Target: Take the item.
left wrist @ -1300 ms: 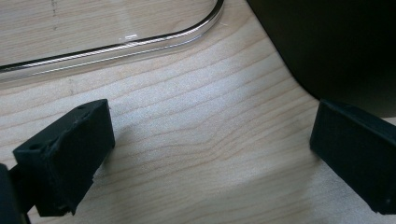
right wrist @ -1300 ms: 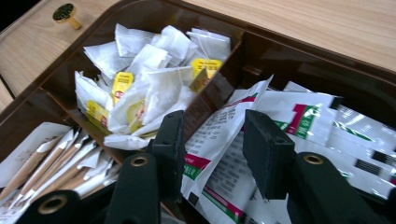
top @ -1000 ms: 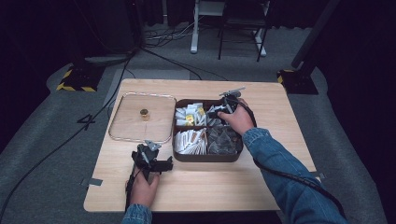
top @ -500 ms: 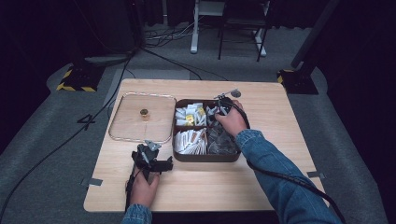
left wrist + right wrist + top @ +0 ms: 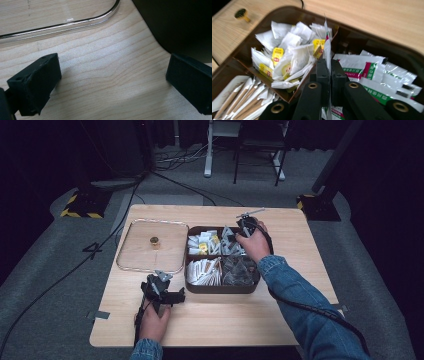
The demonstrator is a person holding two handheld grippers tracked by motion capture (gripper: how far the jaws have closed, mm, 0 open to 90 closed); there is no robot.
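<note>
1. Progress, as I judge it: a sachet (image 5: 327, 37) is pinched and just clear of the heap, so the pick looks done; carrying it off and setting it down are left, and the pictures do not say where it goes.
2. Right gripper (image 5: 327, 65) is clenched on that sachet. Its jaws have just been closing, and the thin packet stands edge-on between them, rising straight up past their tips.
3. The sachet is white with a red and green printed band near the top, flat and light; it looks floppy and liable to slip.
4. It hangs over the brown compartment tray (image 5: 220, 289), above the divider between the tea bags (image 5: 287, 57) at 10 o'clock in the right gripper view and more white, green-printed sachets (image 5: 374, 72) at 3 o'clock. Paper-wrapped sticks (image 5: 239, 100) lie at 8 o'clock.
5. In the high view the right gripper (image 5: 244, 227) sits at the tray's 1 o'clock corner.
6. Left gripper (image 5: 112, 82) is released, jaws wide apart with nothing between them, resting low over the bench (image 5: 225, 320) at the tray's 7 o'clock, just beside the clear lid (image 5: 62, 22), which lies flat at 9 o'clock from the tray.
</note>
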